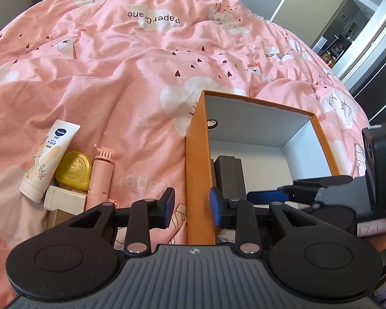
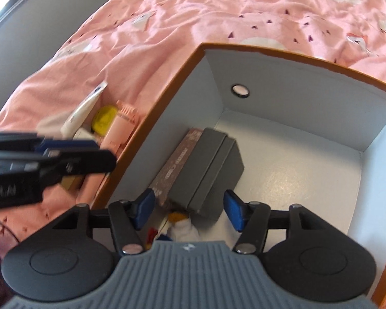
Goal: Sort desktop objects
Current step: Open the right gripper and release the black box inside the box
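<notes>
On my bed [image 1: 115, 77]: one orange box [image 1: 196, 154] holding one grey case [image 2: 208, 170] and one brown carton [image 2: 177, 154]; beside it, one white tube [image 1: 47, 159], one yellow tape measure [image 1: 74, 170], one pink brush [image 1: 101, 175], one white box [image 1: 64, 198]. My two grippers [image 1: 190, 206] [image 2: 189, 207] work.

hand-held gripper [image 1: 193, 207] | black linkages | blue pads [image 1: 169, 202] | silver rivets | ribbed grey body

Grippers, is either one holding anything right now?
No. The left gripper straddles the orange box wall, open; the right gripper hangs open above the grey box.
</notes>
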